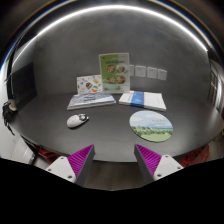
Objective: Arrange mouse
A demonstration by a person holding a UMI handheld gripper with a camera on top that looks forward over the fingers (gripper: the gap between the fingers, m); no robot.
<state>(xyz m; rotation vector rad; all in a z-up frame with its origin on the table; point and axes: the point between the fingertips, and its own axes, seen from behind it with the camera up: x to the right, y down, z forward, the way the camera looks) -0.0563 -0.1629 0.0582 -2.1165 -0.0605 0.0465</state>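
Observation:
A small white and grey mouse [77,120] lies on the dark table [108,128], ahead of the fingers and to the left. A round mouse pad with a landscape print [151,124] lies ahead to the right. My gripper [114,158] hovers above the near part of the table, open and empty, with the purple pads [79,158] wide apart. Nothing stands between the fingers.
A grey flat pad [91,100] and a blue and white booklet [140,99] lie further back. Two printed cards [113,69] stand against the back wall beside wall sockets [146,71]. A dark object with a cable [9,112] sits at the far left.

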